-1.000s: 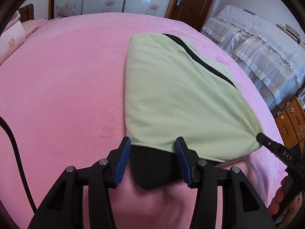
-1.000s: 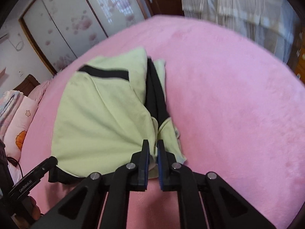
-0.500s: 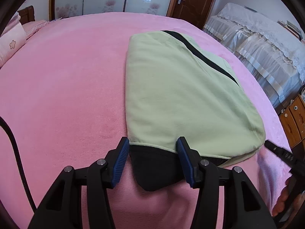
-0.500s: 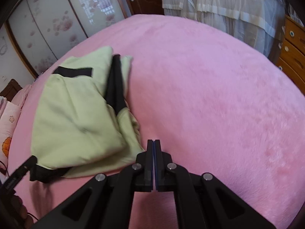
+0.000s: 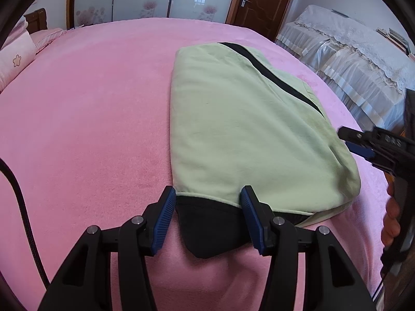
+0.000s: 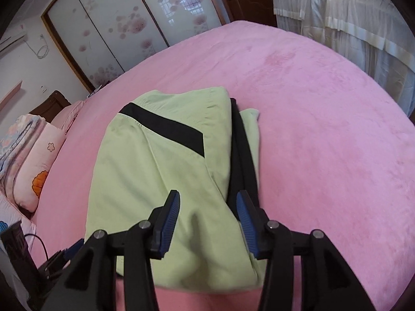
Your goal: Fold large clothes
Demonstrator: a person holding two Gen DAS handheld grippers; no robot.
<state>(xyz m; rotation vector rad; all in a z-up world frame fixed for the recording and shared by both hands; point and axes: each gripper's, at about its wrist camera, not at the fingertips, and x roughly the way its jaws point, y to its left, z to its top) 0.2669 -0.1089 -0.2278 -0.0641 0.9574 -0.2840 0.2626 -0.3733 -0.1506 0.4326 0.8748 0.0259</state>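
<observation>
Swung back over the folded garment (image 6: 160,181), right tongs (image 6: 208,208) gape like left tongs (image 5: 207,213).

Left gripper (image 5: 207,217) open over the garment's near edge

A folded green garment (image 5: 243,134) lies flat on the pink bed (image 5: 90,108), black stripe (image 5: 272,77) along its far right side, a black flap (image 5: 212,228) poking out between the spread blue pads (image 5: 163,223). The right gripper (image 5: 355,142) comes in from the right at the garment's corner, jaws parted, a hand (image 5: 391,220) beneath.
</observation>
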